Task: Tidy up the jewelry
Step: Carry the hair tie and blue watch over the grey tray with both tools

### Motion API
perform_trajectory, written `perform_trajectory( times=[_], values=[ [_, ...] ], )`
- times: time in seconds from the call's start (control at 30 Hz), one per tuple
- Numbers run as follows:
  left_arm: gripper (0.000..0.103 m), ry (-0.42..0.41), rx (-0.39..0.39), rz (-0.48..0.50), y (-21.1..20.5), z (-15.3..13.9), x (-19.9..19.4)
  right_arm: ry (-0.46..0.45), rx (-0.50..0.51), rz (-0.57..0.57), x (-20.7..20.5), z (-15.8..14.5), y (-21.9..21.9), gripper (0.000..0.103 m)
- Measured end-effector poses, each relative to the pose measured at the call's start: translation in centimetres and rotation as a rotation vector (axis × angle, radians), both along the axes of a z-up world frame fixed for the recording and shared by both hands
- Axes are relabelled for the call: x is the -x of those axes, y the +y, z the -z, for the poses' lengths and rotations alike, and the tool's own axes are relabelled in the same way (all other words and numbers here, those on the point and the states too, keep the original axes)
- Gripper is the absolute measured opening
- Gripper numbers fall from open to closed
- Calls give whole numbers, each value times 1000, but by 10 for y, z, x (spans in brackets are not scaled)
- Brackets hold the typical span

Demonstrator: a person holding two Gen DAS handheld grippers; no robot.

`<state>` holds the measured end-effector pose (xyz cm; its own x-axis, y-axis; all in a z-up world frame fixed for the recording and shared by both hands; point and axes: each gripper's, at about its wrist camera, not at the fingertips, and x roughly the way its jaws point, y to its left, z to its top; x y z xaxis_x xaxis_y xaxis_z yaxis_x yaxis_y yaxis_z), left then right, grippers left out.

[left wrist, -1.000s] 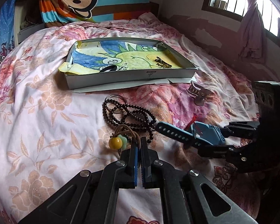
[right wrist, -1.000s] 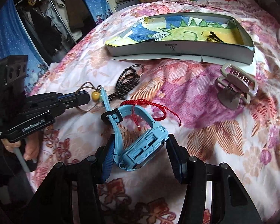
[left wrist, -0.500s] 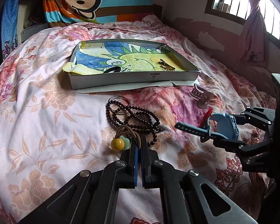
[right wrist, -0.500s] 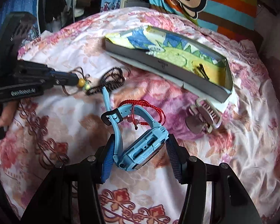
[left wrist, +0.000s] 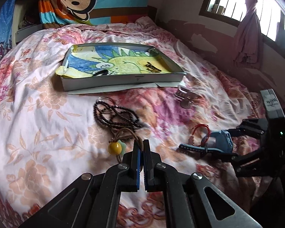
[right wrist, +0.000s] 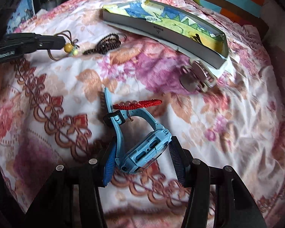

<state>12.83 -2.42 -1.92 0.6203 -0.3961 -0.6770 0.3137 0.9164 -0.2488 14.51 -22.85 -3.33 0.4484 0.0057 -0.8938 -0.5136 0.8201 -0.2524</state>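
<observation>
Between my right gripper's [right wrist: 142,161] ribbed pads sits the blue plastic watch [right wrist: 142,155]; the jaws stand wide, and I cannot tell if both pads touch it. Only this view shows the red braided cord [right wrist: 137,102] draped over the strap. From the left view I see my left gripper [left wrist: 141,152] closed tight on a brown cord [left wrist: 127,133] with a round yellow bead [left wrist: 115,147]. Farther lie dark beads [left wrist: 114,114], a grey claw clip [left wrist: 185,96] and the shallow grey box [left wrist: 123,79] on the floral sheet [left wrist: 38,114].
</observation>
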Motion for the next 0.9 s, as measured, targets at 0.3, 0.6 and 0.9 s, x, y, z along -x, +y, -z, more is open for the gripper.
perform_trajectory(
  times=[0.3, 0.6, 0.9],
  values=[
    [3, -22, 4, 60, -16, -7, 38, -34, 201, -37, 16, -40, 5, 48],
    [3, -10, 34, 33, -7, -9, 30, 104, 363, -142, -8, -22, 27, 48],
    [3, 2, 25, 42, -8, -1, 26, 112, 338, -71, -22, -8, 18, 47]
  ],
)
